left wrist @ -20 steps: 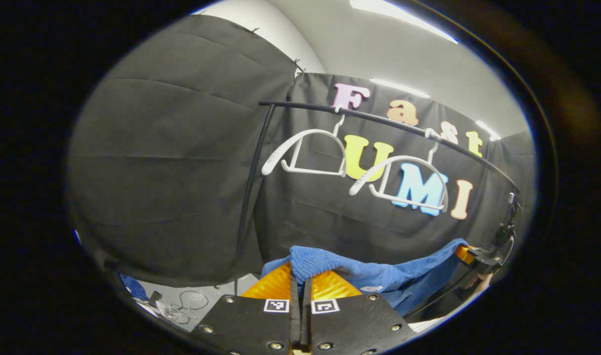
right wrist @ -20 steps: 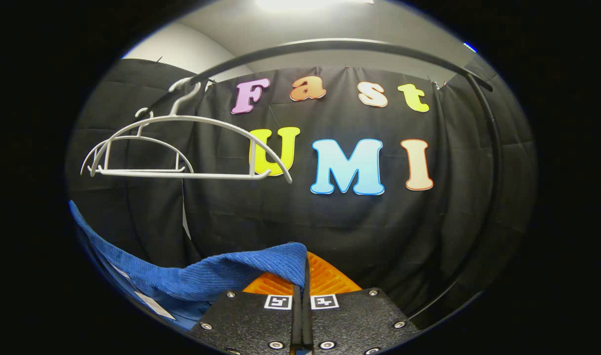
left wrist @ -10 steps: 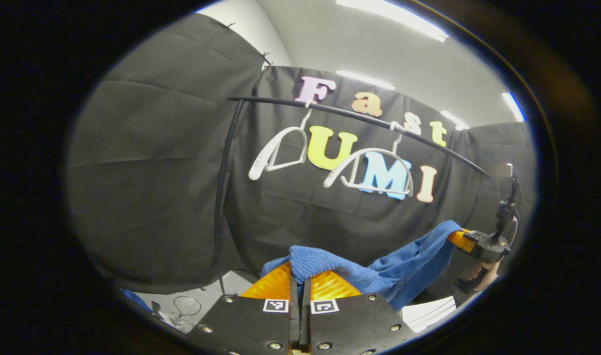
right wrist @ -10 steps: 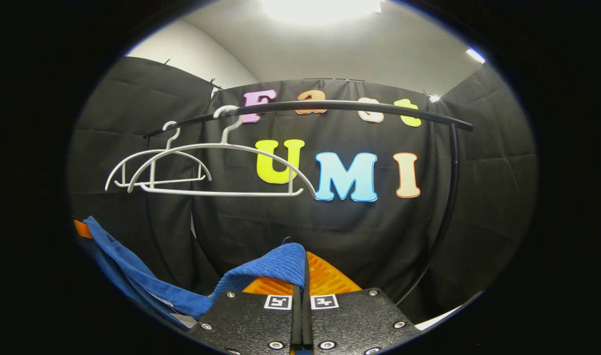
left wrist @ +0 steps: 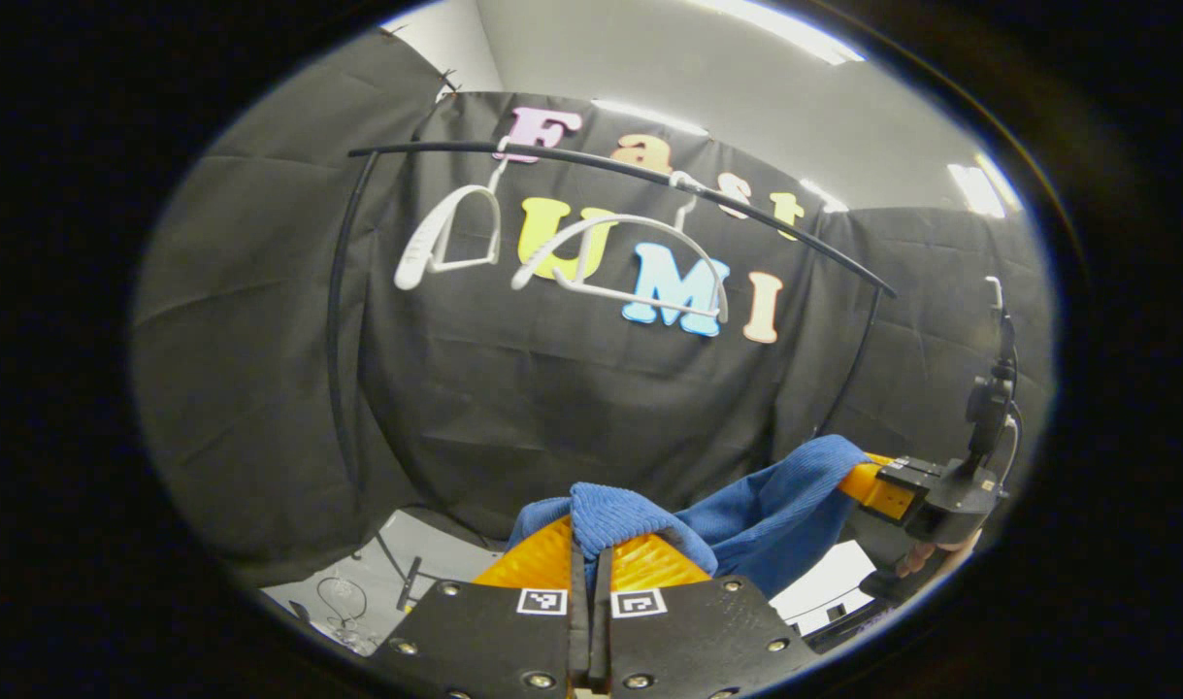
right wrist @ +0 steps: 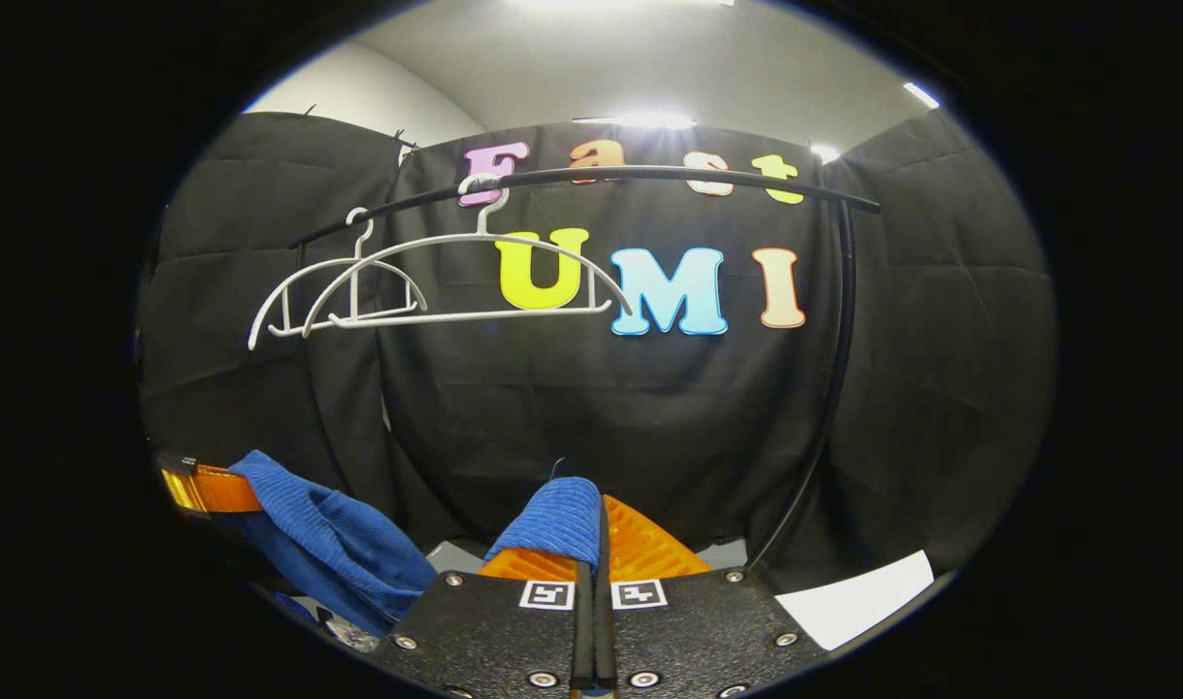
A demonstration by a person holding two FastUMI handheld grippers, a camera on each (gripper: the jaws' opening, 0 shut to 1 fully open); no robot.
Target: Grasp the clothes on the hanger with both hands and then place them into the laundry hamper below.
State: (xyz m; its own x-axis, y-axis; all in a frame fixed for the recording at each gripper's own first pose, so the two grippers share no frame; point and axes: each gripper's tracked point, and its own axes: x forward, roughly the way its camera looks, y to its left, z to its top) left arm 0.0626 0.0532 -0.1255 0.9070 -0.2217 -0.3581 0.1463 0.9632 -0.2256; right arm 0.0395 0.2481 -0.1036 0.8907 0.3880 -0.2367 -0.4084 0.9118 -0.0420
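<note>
Left gripper view: the left gripper [left wrist: 591, 544] is clamped tight on a fold of the blue garment [left wrist: 746, 515], jaws pressed together with cloth bunched between them. Across the way the right gripper [left wrist: 882, 485] has the other end pinched hard too, and the cloth sags between the 2. Big change in the last second: the rail [left wrist: 601, 165] and the 2 bare white hangers [left wrist: 601, 262] have climbed higher in the picture, so both grippers have dropped and drawn closer, slackening the garment. It's clear of the hanger, so I'd call this the descent toward the hamper. This view catches floor and cables [left wrist: 348, 602]; the right gripper view adds a white sheet [right wrist: 853, 597] low right. No hamper spotted yet.
</note>
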